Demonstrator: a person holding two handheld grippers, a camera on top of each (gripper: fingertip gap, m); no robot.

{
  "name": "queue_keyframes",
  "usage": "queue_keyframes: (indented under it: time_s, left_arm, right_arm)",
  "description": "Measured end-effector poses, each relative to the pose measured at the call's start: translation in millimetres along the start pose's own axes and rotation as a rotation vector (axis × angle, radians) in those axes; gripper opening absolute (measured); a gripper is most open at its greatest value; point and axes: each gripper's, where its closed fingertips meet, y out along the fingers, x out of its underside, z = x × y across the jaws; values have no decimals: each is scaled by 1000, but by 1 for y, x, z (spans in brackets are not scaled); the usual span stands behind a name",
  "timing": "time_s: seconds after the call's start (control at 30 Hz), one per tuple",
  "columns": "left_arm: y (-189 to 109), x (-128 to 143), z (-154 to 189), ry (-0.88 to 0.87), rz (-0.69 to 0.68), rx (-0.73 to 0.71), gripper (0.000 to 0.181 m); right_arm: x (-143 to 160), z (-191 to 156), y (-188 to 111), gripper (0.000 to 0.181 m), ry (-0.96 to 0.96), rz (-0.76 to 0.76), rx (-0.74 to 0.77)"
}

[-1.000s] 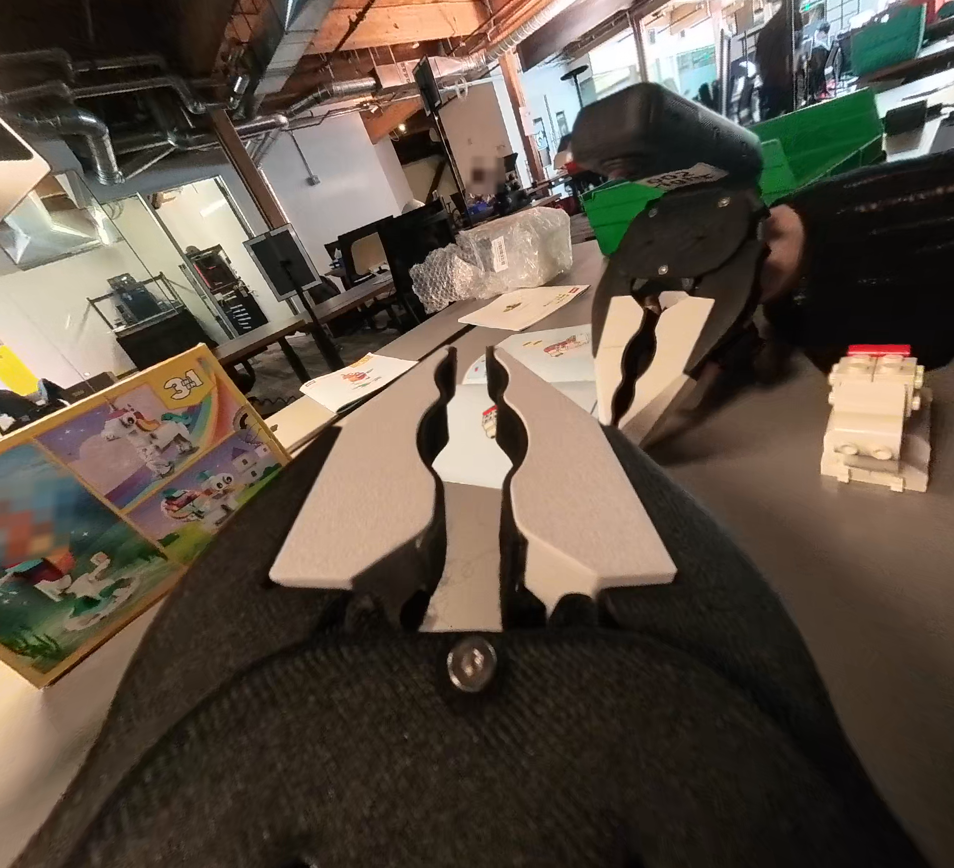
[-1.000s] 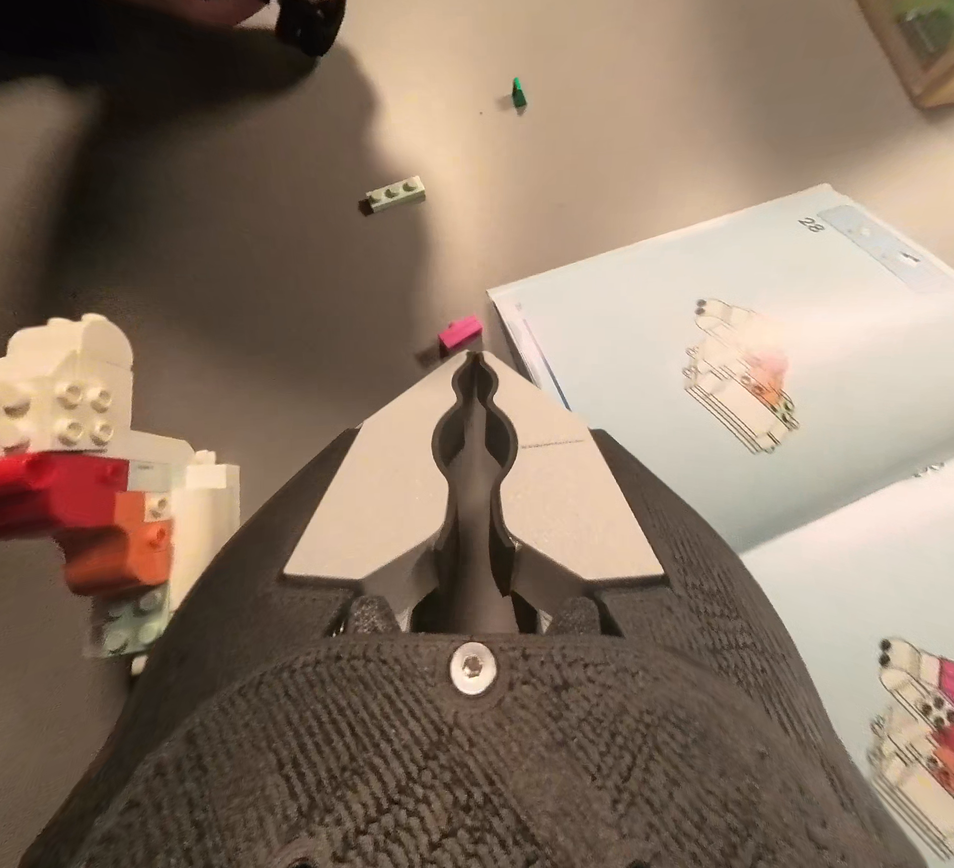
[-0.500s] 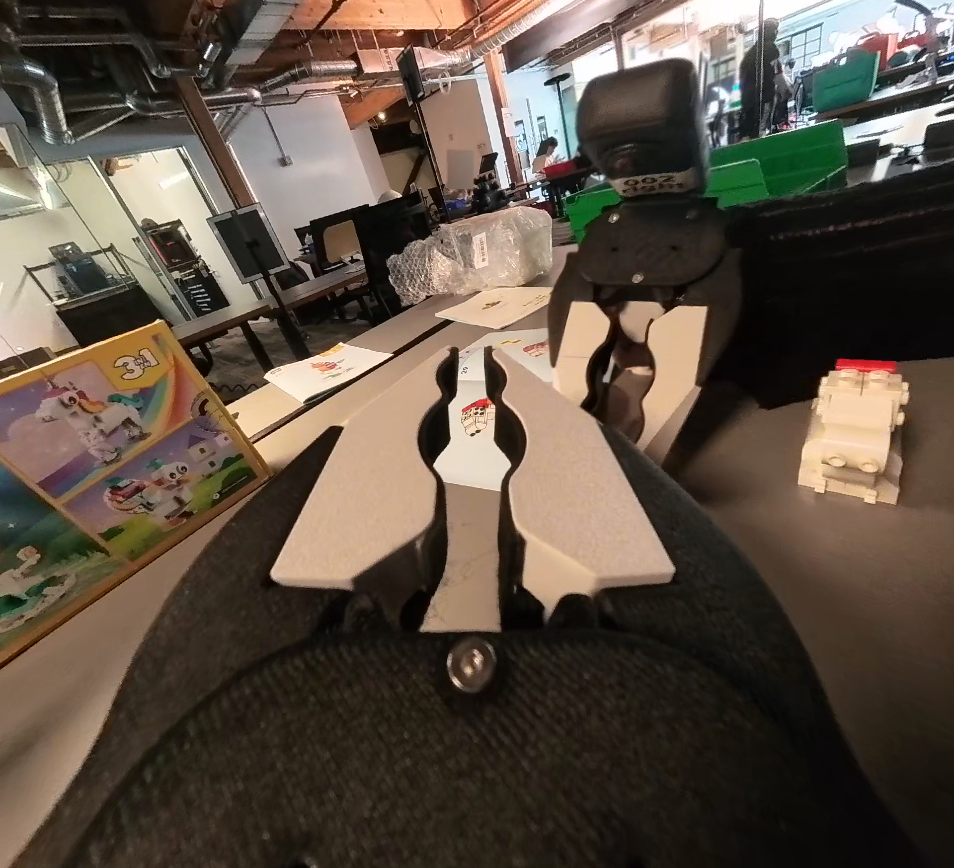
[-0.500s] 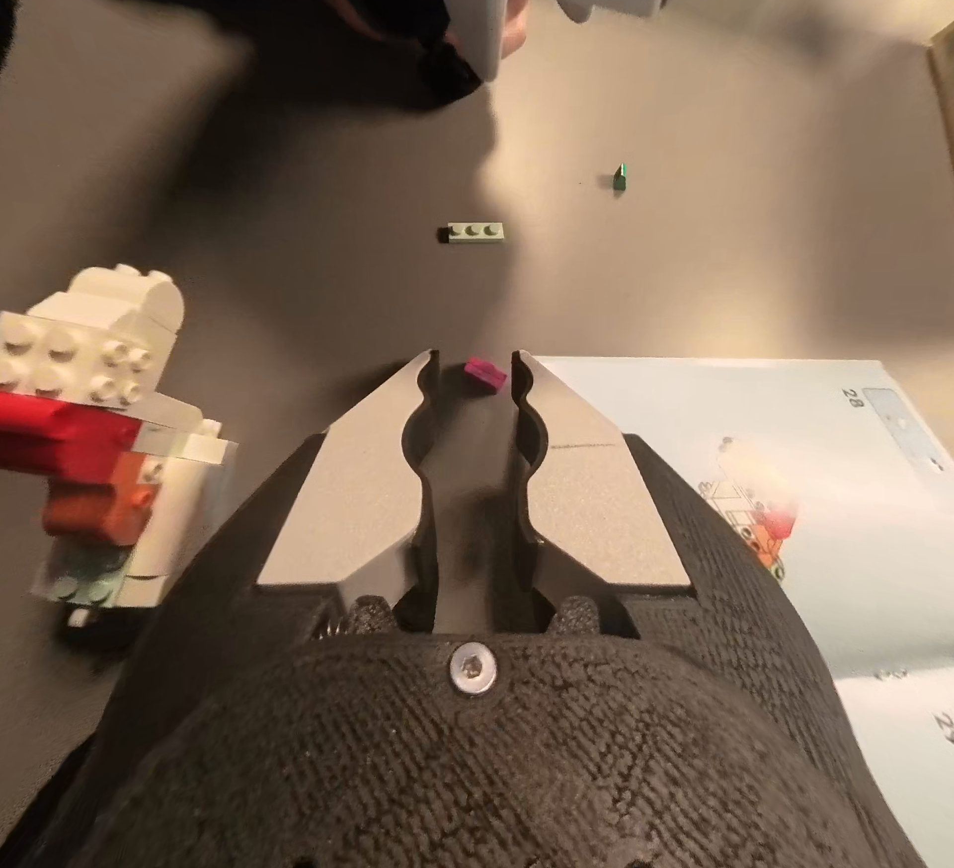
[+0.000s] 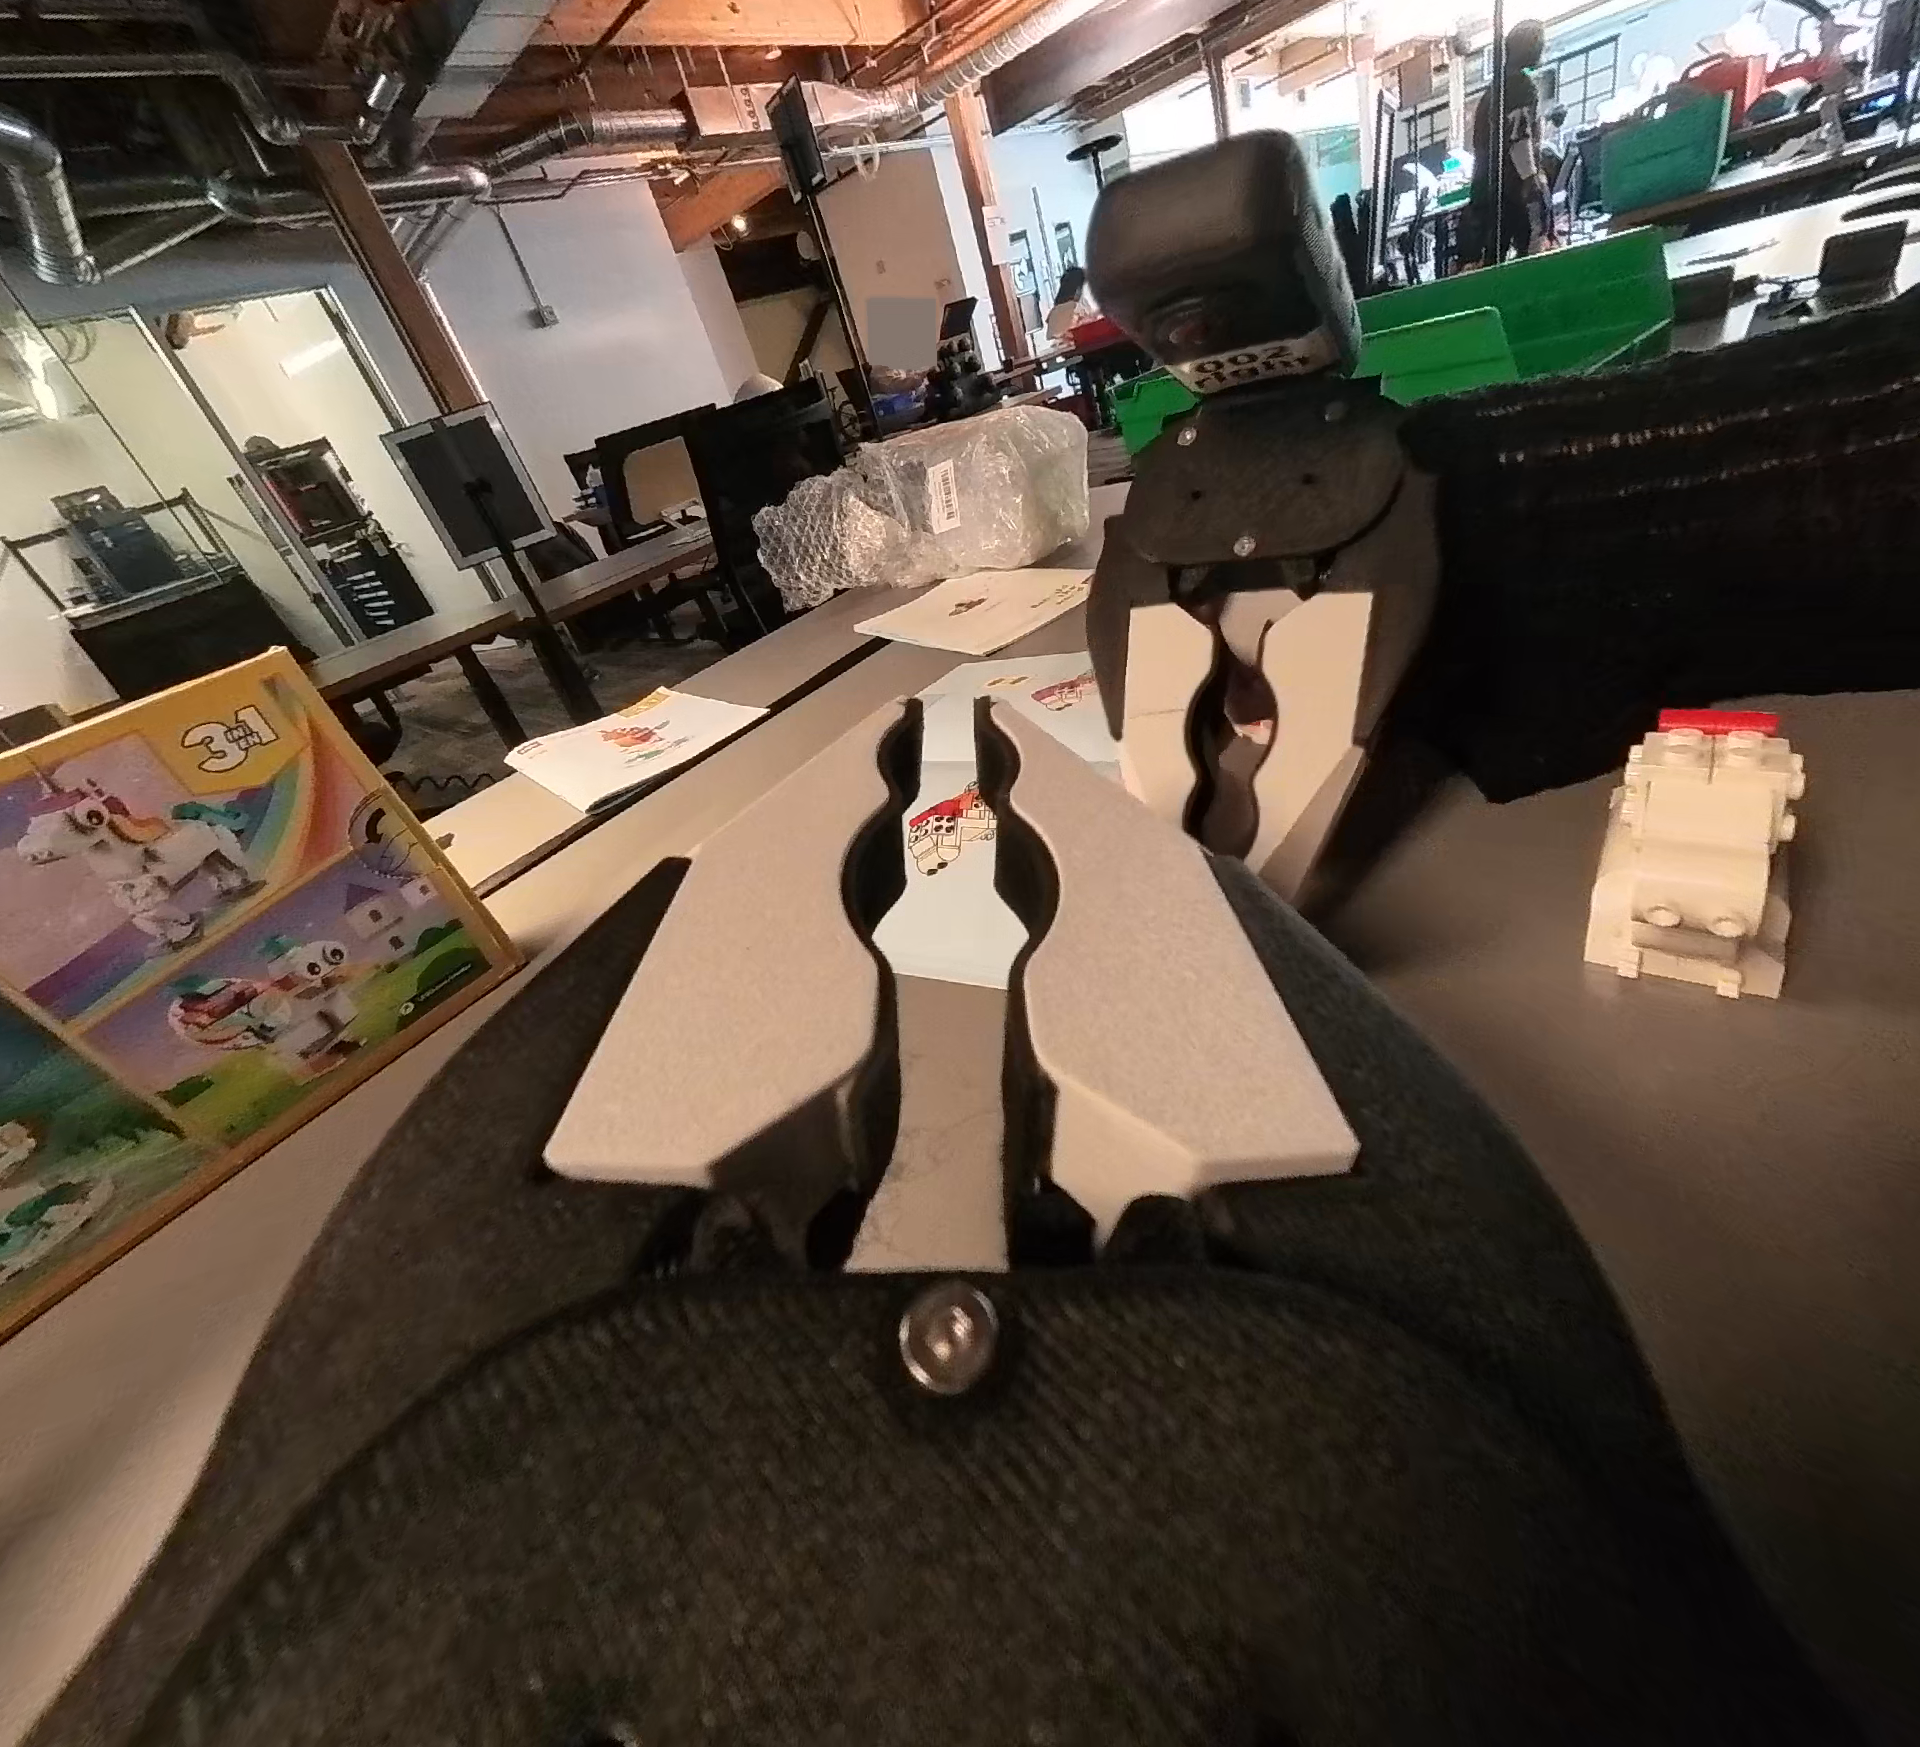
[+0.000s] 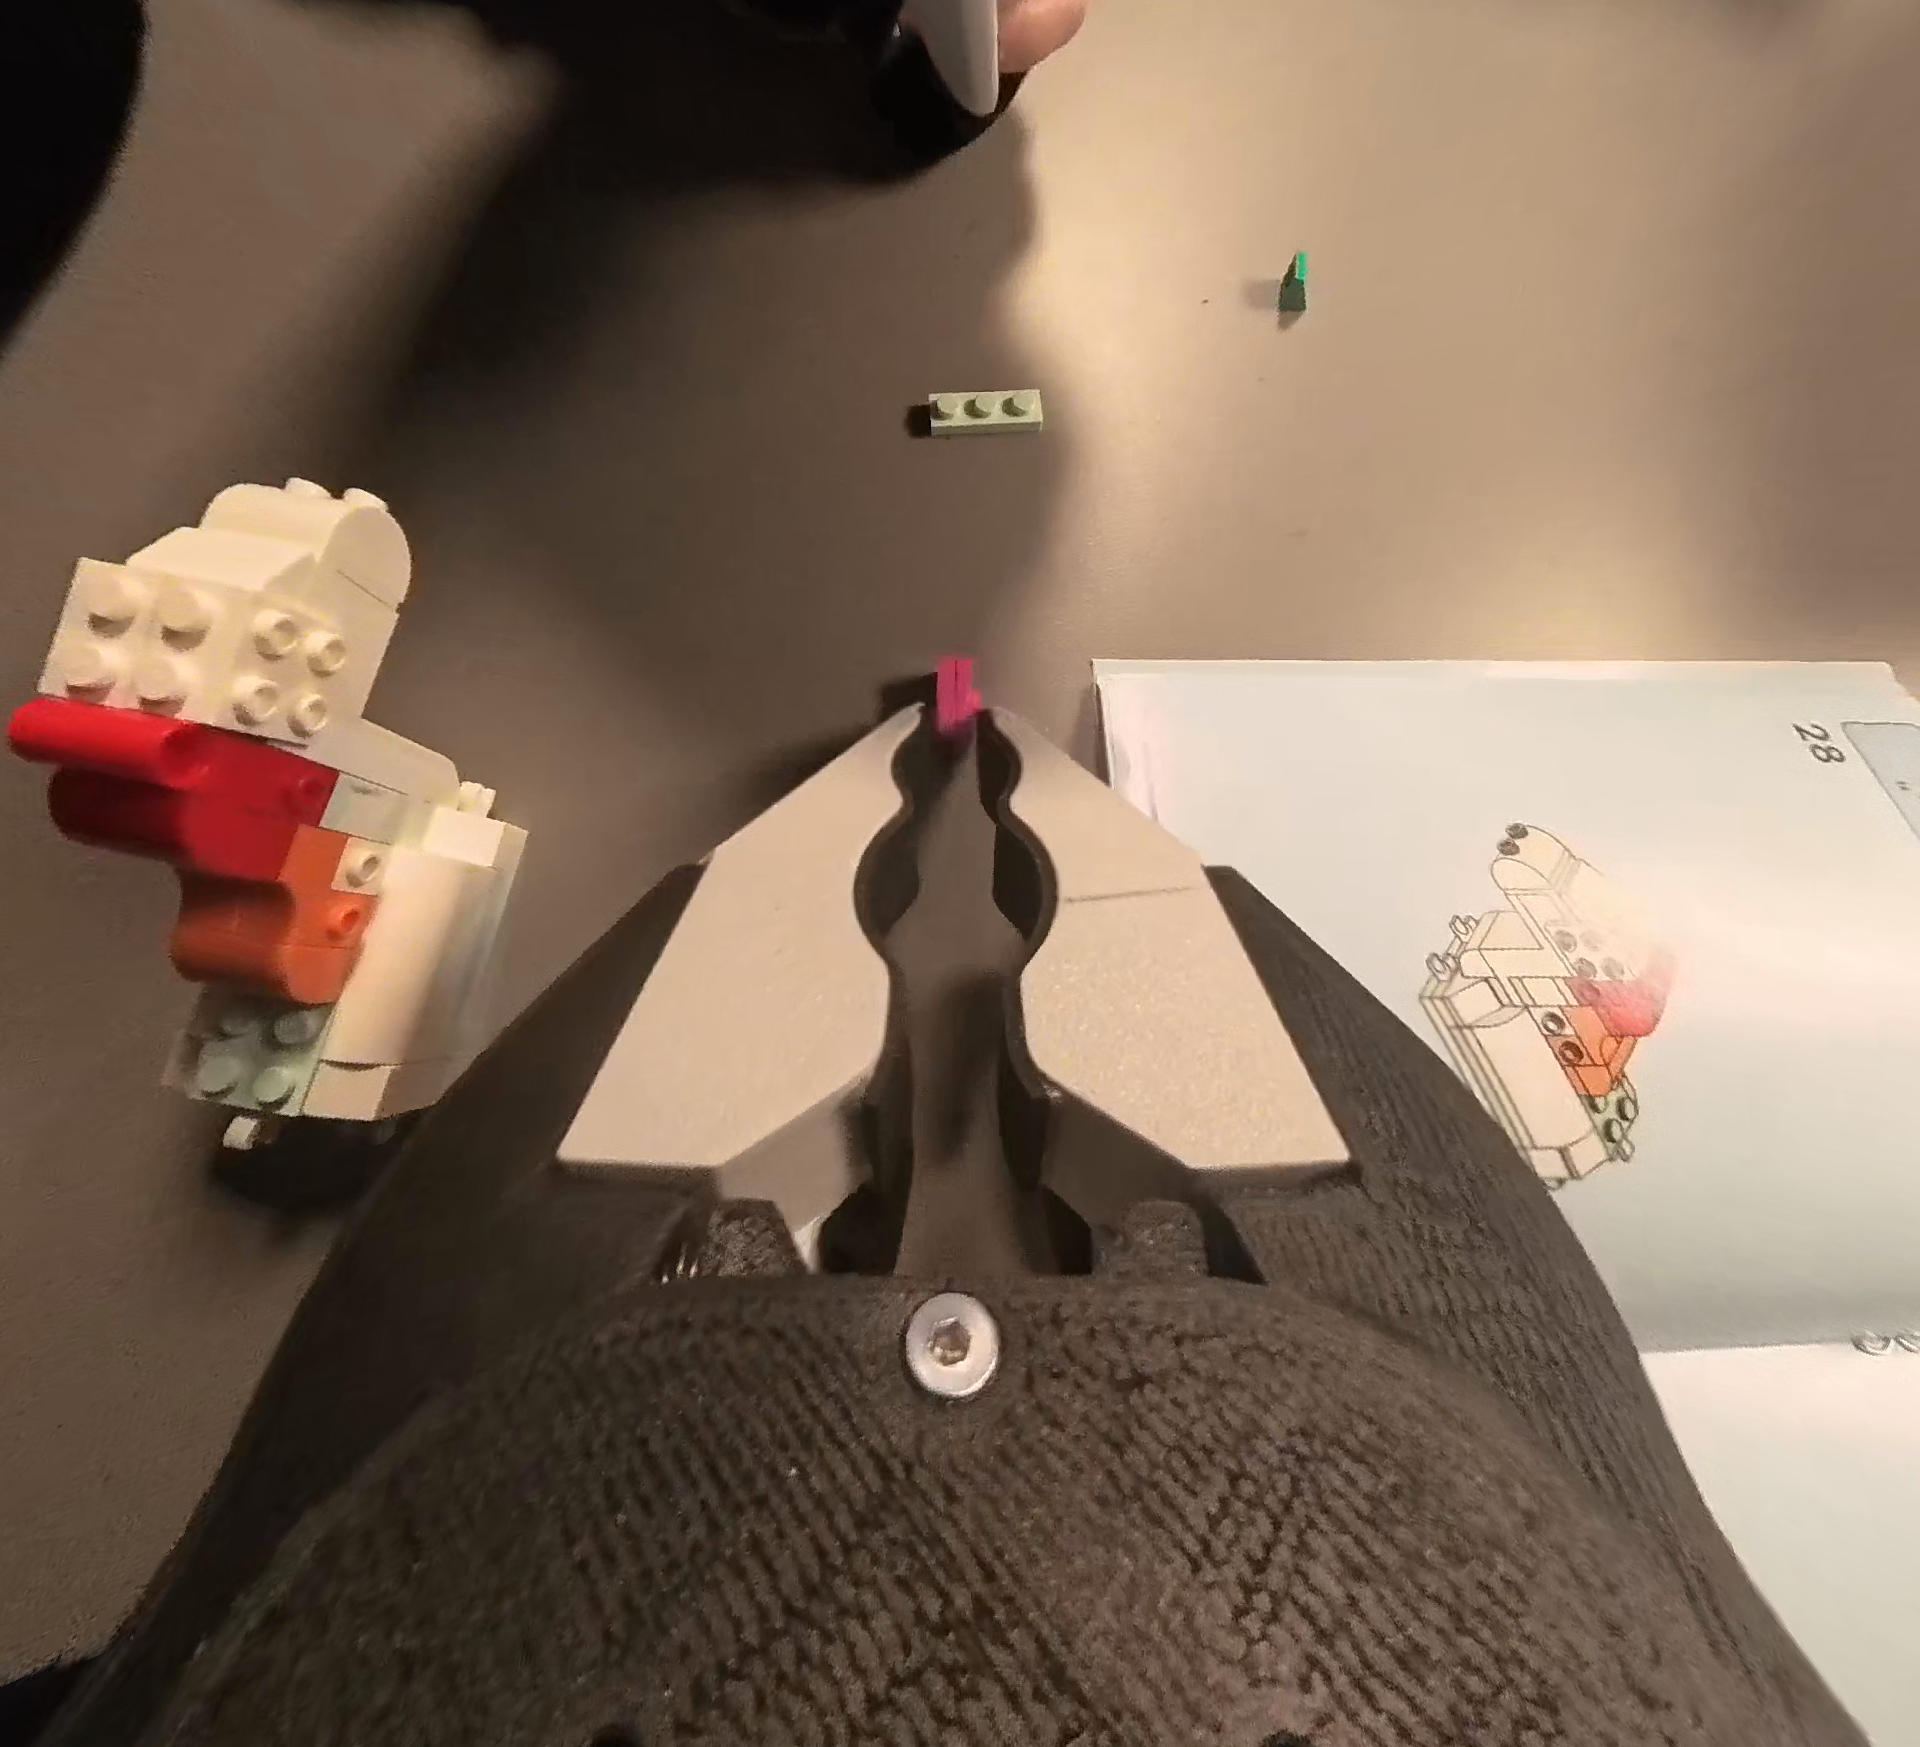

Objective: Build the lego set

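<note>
Two grippers over a grey table [image 6: 665, 471]. Half a second ago the right gripper [image 6: 954, 710] stood spread with the magenta brick [image 6: 954, 687] lying flat beyond its tips; now its fingers have closed and pinch that brick upright at the very tips, beside the booklet [image 6: 1558, 824]. Judged from this, the pick is made and the brick can go to the model [image 6: 281, 804], which stands to the gripper's left, near but apart. The left gripper [image 5: 948, 723] hangs slightly spread and empty, as before, aimed over the booklet's page. A pale green plate [image 6: 985, 412] and a small green piece [image 6: 1294, 284] lie loose farther off. The tip-only hold may slip.
</note>
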Motion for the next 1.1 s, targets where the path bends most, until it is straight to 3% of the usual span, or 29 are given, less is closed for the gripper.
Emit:
queue_keyframes:
  time_s: [0.17, 0.37, 0.5, 0.7, 0.87, 0.97, 1.1]
  left_arm:
    - [0, 0, 6, 22, -1, 36, 11]
    - [-3, 26, 50, 200, -180, 314, 24]
    - [-3, 26, 59, 279, -176, 331, 12]
    - [-1, 28, 63, 310, -180, 316, 18]
    - [1, 33, 62, 339, -195, 304, 7]
    - [0, 34, 64, 399, -201, 317, 6]
    - [1, 23, 64, 443, -154, 289, 6]
  right_arm:
    - [-12, 4, -7, 4, -111, 45, 100]
    - [-29, 0, -28, 4, -262, 22, 257]
    - [-38, -3, -35, 4, -283, 22, 263]
    - [-44, -9, -32, 4, -342, 21, 261]
    - [-49, -12, -32, 4, -366, 33, 268]
    - [-48, -14, -31, 4, -436, 17, 333]
    - [-54, -17, -42, 5, -451, 106, 445]
